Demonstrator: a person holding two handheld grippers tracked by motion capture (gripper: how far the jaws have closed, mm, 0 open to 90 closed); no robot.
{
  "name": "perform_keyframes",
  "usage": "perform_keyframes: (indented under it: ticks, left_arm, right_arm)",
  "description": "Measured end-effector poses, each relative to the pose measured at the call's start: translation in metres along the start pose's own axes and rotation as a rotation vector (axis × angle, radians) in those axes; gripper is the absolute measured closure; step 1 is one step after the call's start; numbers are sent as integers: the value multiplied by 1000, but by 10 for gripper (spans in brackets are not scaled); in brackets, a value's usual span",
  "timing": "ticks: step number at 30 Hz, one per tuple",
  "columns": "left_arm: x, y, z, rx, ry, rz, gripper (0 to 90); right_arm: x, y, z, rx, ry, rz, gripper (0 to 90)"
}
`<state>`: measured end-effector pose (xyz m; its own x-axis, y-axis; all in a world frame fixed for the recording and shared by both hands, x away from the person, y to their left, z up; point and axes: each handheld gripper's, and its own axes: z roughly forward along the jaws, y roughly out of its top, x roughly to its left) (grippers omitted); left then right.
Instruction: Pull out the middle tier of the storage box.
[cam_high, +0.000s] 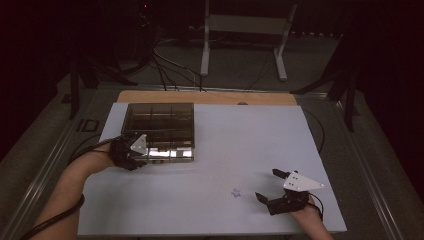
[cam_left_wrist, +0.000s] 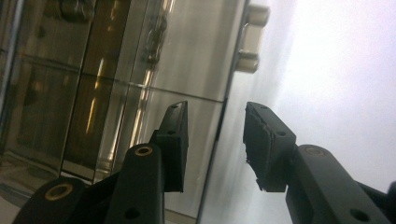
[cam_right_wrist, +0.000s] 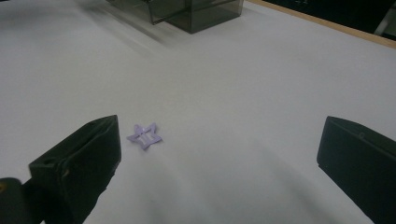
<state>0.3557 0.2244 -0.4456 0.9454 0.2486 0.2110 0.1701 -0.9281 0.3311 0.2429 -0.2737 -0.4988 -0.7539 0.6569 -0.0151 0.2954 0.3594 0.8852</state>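
While parked at near left corner of smoky clear compartment box (cam_high: 159, 131), left gripper (cam_high: 131, 152): fingers (cam_left_wrist: 175, 140) part-open, nothing clamped between, box's front edge running past gap in left gripper view; latch (cam_left_wrist: 252, 39) on box wall farther along. Box on tabletop (cam_high: 240, 145), left of centre. Purple star-shaped clip (cam_high: 236, 192) flat on tabletop, well apart from box, just left of right gripper (cam_high: 270, 186). Right gripper fingers (cam_right_wrist: 79, 163) spread wide, empty, clip near left finger, not touching.
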Motion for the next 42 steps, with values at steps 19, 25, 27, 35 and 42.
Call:
perform_keyframes:
  ticks: [19, 25, 27, 35, 42]
  left_arm:
    - [-13, 6, -25, -122, -12, -298, 0]
    - [-23, 4, -31, -191, 7, -334, 0]
    - [-27, 4, -31, -209, 0, -338, 0]
    - [-50, 1, -28, -259, -9, -337, 0]
    - [-66, -2, -19, -293, -24, -338, 0]
  right_arm:
    - [1, 0, 0, 1, 4, -4, 1]
    - [1, 0, 0, 2, 3, -5, 1]
    - [1, 0, 0, 0, 3, -5, 1]
    - [1, 0, 0, 0, 4, -4, 1]
    - [1, 0, 0, -1, 3, -5, 1]
